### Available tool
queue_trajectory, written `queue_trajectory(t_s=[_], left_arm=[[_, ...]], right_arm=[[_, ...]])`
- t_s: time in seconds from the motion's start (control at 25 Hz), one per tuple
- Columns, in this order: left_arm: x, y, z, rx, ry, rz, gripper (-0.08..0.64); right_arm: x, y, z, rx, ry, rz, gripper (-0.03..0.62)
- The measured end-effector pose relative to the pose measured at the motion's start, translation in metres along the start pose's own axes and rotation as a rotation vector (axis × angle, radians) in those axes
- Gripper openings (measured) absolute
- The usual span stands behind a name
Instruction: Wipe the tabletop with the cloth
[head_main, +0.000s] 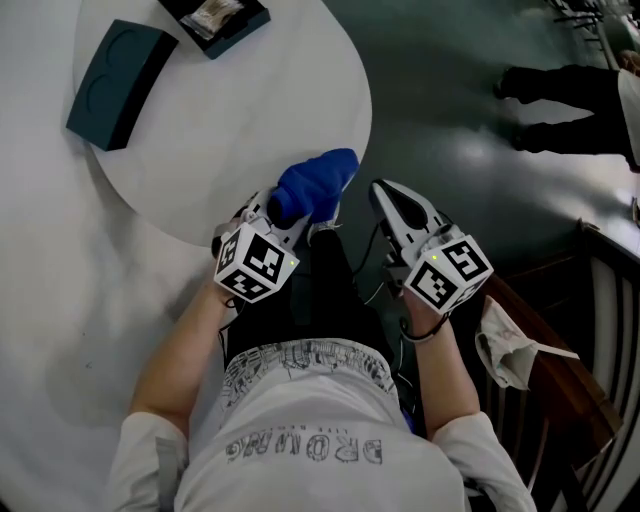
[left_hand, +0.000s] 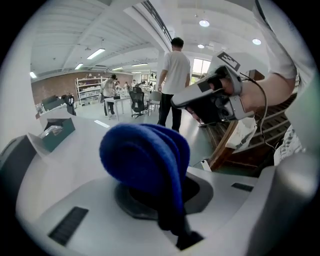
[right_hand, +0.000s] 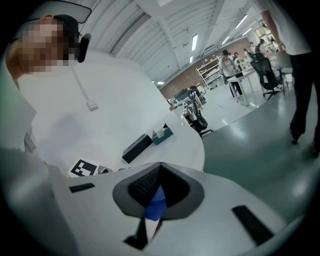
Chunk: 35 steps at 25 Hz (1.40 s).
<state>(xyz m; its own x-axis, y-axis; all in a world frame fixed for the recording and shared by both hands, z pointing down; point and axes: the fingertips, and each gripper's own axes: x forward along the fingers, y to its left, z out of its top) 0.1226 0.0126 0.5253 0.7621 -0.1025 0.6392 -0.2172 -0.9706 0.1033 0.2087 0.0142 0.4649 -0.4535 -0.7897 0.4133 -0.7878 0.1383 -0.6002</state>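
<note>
A bunched blue cloth (head_main: 312, 183) hangs at the near edge of the round white table (head_main: 250, 130), just off its rim. My left gripper (head_main: 283, 218) is shut on the cloth, which fills the left gripper view (left_hand: 145, 155) and hides the jaw tips. My right gripper (head_main: 386, 196) is to the right of the cloth, over the dark floor, its jaws closed together with nothing held. In the right gripper view the pads meet at the tip (right_hand: 159, 167), and a bit of the blue cloth (right_hand: 156, 205) shows behind them.
A dark teal box (head_main: 120, 80) and an open tissue box (head_main: 215, 20) sit at the table's far side. A wooden chair (head_main: 560, 380) with a white rag (head_main: 510, 345) stands at the right. A person (head_main: 570, 100) stands on the floor beyond.
</note>
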Motion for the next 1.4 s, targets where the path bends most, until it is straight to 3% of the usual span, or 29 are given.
queue_trajectory(t_s=[0.48,0.92,1.4], left_arm=[[-0.102,0.069,0.053,-0.046,-0.204,0.22,0.071],[-0.198,0.094,0.091,-0.043,-0.342,0.369,0.071],[-0.266,0.101,0.113,-0.031,-0.432,0.477,0.072]], right_arm=[[0.02,0.058,0.041,-0.102,-0.025,0.088,0.006],[0.043,0.133,0.073,-0.253,-0.03,0.192,0.007],[0.044,0.193,0.105,-0.384,-0.067,0.253,0.006]])
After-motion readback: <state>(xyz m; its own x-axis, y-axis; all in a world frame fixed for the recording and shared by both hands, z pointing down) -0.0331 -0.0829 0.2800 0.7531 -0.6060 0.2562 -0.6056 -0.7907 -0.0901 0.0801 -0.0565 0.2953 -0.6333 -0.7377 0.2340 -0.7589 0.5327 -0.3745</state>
